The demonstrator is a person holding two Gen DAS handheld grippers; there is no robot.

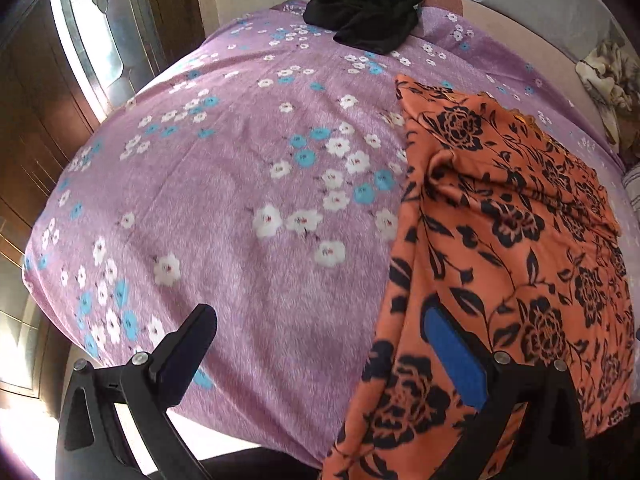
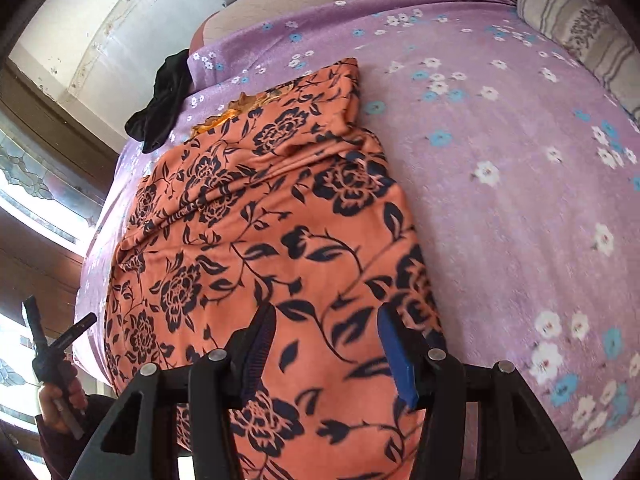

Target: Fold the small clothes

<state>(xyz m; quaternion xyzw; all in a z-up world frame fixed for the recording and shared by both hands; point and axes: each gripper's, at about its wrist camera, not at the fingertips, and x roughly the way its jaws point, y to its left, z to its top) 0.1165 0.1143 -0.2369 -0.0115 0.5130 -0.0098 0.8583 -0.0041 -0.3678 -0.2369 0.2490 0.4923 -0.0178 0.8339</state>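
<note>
An orange garment (image 1: 500, 240) printed with dark roses lies lengthwise on the purple flowered bed sheet (image 1: 240, 200), its near end hanging over the bed's front edge. In the left wrist view my left gripper (image 1: 320, 312) stands wide open above the sheet. Its blue-padded finger (image 1: 452, 352) is in front of the garment's left edge, and nothing is pinched. In the right wrist view the garment (image 2: 248, 232) fills the middle. My right gripper (image 2: 324, 320) hovers over its near end, open, with the cloth flat beneath the fingers. The left gripper (image 2: 60, 320), in a hand (image 2: 60, 404), shows at lower left.
A crumpled black garment (image 1: 364, 16) lies at the bed's far corner, seen also in the right wrist view (image 2: 160, 108). A striped pillow (image 2: 580, 28) and a crumpled patterned blanket (image 1: 612, 80) sit at the far right. A wooden door with glass (image 1: 88, 40) stands left of the bed.
</note>
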